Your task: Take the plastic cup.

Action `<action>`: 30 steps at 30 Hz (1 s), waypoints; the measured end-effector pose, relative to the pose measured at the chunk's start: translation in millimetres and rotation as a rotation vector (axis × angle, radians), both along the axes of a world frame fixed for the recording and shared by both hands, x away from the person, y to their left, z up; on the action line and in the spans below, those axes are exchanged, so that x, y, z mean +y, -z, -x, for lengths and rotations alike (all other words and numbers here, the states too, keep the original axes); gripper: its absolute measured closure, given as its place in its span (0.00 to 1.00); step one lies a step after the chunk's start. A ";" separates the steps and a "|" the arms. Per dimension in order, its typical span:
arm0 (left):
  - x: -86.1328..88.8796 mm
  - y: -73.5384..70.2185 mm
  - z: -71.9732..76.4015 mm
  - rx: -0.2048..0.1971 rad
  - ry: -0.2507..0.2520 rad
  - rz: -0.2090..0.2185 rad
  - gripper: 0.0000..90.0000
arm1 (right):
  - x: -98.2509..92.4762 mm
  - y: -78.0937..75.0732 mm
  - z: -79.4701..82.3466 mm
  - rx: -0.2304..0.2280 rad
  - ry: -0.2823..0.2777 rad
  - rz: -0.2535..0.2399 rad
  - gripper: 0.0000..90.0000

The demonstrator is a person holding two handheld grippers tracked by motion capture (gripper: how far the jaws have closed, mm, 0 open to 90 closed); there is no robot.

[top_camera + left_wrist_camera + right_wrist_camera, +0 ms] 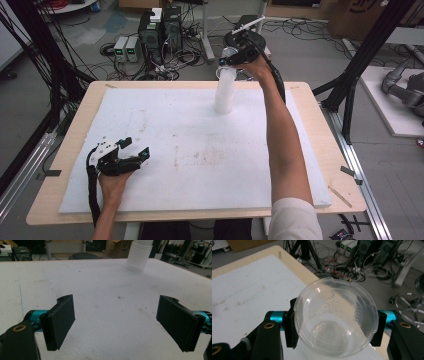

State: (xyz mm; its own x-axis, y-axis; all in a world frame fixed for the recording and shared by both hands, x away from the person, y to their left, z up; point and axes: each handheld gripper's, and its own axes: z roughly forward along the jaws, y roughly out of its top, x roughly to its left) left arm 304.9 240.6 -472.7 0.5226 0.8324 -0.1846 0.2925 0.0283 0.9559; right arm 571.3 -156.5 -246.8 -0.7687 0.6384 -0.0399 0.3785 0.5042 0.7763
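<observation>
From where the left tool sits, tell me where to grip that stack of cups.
Grip the stack of cups across its lower ribbed wall, coming in level from the near side. It stands upright and round, and the right tool already clamps its top cup.

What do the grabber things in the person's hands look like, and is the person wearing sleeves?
Each gripper is black. The left gripper has two flat, rectangular black pads, shiny teal bars behind them, brass-coloured rings on the black body, a white plate on top, and a black cable. The right gripper has the same teal bars and brass rings. One white short sleeve shows on the right arm.
</observation>
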 end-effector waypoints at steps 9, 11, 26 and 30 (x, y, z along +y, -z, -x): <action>-0.1 0.1 0.0 -0.002 0.000 0.001 0.17 | 0.4 -16.0 1.4 -0.013 0.004 0.009 0.46; -0.1 0.0 0.0 -0.001 0.001 0.001 0.17 | -0.7 -19.7 1.8 -0.015 0.001 0.008 0.46; -0.2 0.1 -0.1 -0.002 -0.001 0.002 0.17 | -8.1 -30.1 9.3 -0.030 -0.008 -0.013 0.46; 0.0 0.1 -0.2 -0.002 0.001 0.000 0.17 | -4.2 -30.4 16.3 -0.038 -0.034 -0.009 0.46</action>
State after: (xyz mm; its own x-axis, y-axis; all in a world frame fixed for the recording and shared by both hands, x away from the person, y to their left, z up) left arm 305.1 240.6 -472.7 0.5238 0.8319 -0.1831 0.2901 0.0278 0.9566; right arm 555.0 -160.7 -216.4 -0.7879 0.6125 -0.0637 0.3315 0.5090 0.7944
